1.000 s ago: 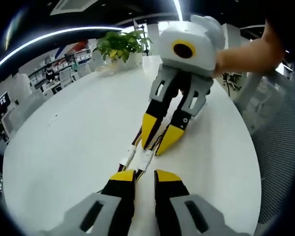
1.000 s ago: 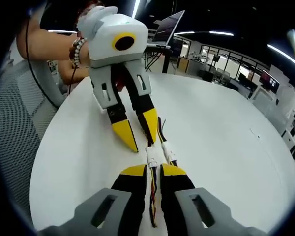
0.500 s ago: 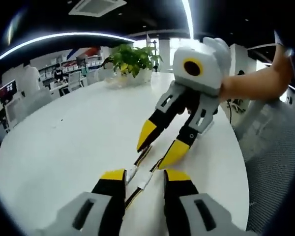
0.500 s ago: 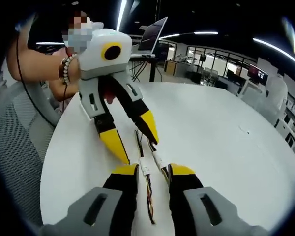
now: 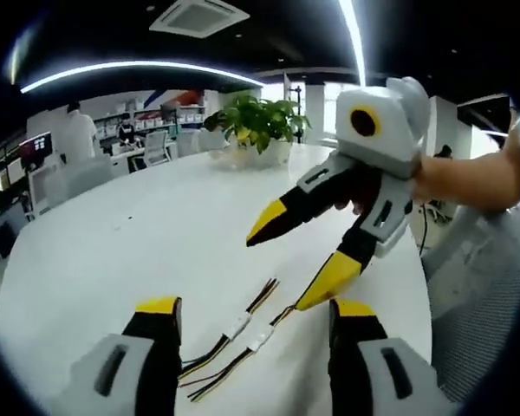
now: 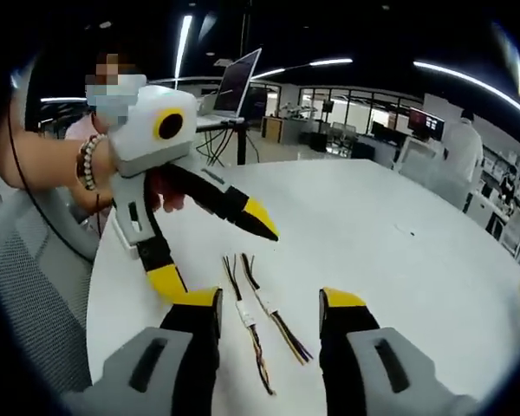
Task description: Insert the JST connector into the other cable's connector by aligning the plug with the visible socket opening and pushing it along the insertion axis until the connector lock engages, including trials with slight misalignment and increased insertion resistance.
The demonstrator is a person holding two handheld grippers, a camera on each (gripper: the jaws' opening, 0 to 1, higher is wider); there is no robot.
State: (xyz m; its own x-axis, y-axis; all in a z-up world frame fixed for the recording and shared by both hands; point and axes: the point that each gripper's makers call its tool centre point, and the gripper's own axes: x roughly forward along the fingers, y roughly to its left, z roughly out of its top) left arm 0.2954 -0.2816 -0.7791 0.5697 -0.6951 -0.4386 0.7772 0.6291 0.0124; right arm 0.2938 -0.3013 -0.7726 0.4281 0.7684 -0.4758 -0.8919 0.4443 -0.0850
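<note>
At the bottom of the left gripper view, the left gripper (image 5: 253, 316) is hanging above the white table (image 5: 113, 251) with its jaws spread wide and nothing between them. Just beyond, in the lower middle of the frame, two thin cables are lying side by side on the tabletop, well apart from any jaw: the nearer cable (image 5: 243, 357) and the farther cable (image 5: 230, 332), each with a small white connector partway along its wires. Whether the two connectors are already mated cannot be told at this size; they look like two separate runs. Further up, at the right of the frame, the right gripper (image 5: 290, 264) is hovering over the cables with its jaws wide apart and empty. In the right gripper view the same two cables (image 6: 260, 321) are lying between its own yellow tips, with the left gripper (image 6: 212, 256) at the upper left. To do the step well, each gripper should probably be closing on a connector body, not the wires, keeping plug and socket on one line before pushing. A potted plant (image 5: 256, 126) is standing at the far edge.
</note>
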